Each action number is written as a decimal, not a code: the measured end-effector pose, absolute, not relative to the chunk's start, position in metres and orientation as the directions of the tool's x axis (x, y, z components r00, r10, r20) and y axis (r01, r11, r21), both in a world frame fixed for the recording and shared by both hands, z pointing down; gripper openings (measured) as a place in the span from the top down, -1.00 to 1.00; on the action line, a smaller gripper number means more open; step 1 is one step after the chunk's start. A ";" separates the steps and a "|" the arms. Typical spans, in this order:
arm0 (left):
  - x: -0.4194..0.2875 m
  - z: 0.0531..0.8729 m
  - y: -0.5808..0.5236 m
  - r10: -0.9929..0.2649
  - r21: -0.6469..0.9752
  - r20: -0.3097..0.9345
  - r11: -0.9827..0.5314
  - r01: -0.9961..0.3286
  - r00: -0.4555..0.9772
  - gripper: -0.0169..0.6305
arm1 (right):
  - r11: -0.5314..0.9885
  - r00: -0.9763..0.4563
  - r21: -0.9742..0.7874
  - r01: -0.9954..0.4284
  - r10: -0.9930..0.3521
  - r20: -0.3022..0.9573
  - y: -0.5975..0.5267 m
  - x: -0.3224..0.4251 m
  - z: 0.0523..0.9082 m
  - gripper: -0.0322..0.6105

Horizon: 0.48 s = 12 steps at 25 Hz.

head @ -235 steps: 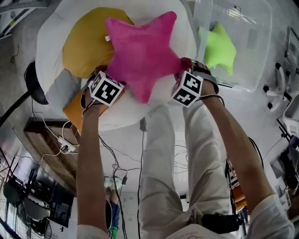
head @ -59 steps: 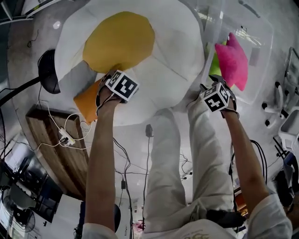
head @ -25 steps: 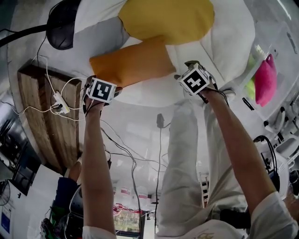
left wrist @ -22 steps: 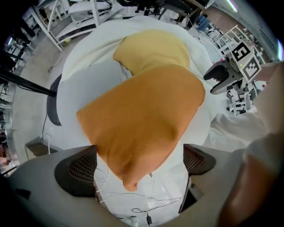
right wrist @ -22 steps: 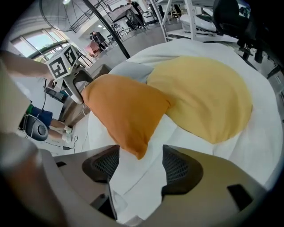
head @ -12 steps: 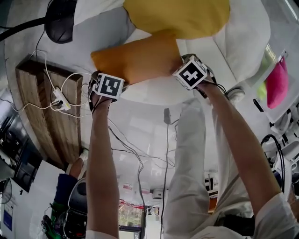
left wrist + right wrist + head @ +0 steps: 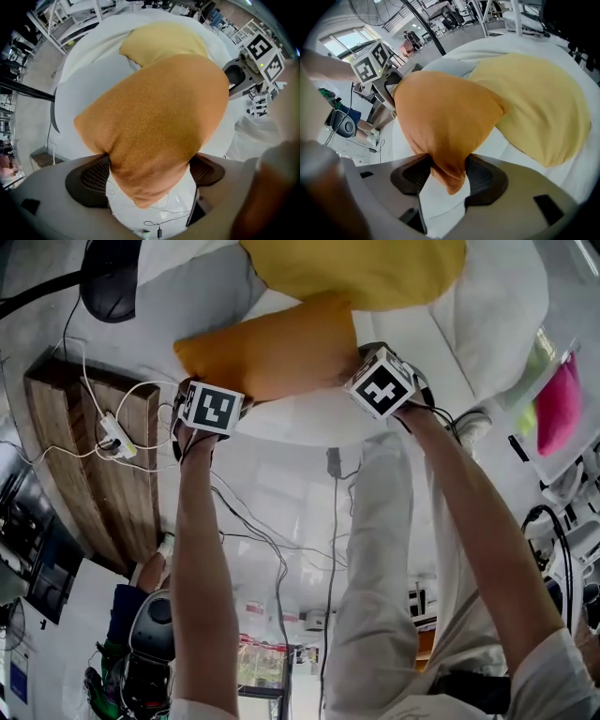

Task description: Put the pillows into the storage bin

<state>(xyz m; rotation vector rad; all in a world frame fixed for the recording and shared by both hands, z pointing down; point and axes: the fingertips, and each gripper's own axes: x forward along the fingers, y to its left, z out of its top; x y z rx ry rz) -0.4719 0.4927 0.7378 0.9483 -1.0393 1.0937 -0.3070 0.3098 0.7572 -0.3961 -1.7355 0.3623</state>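
Both the left gripper (image 7: 150, 176) and right gripper (image 7: 449, 177) had just been closing, jaws clenched on the orange pillow's (image 7: 272, 348) ends, at a white cushion's (image 7: 487, 315) edge; a wooden board (image 7: 94, 474) lay beside.

Four pillows are counted: one orange pillow (image 7: 272, 348) at upper centre, one yellow pillow (image 7: 366, 268) on the top edge, and one pink pillow (image 7: 558, 409) and one green pillow (image 7: 536, 352) at the right edge. One storage bin (image 7: 581, 352), one white cushion (image 7: 487, 306) and two grippers are seen: the left gripper (image 7: 150, 173) and the right gripper (image 7: 449, 177)
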 end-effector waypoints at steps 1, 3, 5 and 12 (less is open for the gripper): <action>-0.471 0.735 0.491 0.209 0.088 0.968 0.218 -0.972 0.135 -0.70 | 0.896 -0.195 -0.440 0.054 0.442 0.876 0.309 -0.308 0.753 0.15; -0.466 0.729 0.488 0.165 0.094 0.976 0.255 -0.962 0.139 -0.53 | 0.905 -0.217 -0.425 0.024 0.420 0.881 0.308 -0.310 0.746 0.23; -0.461 0.725 0.486 0.134 0.092 0.982 0.265 -0.960 0.131 -0.44 | 0.911 -0.225 -0.411 0.022 0.405 0.886 0.309 -0.308 0.739 0.27; -0.461 0.703 0.473 0.089 0.057 0.993 0.244 -0.968 0.081 -0.30 | 0.923 -0.275 -0.384 0.030 0.377 0.884 0.298 -0.306 0.714 0.30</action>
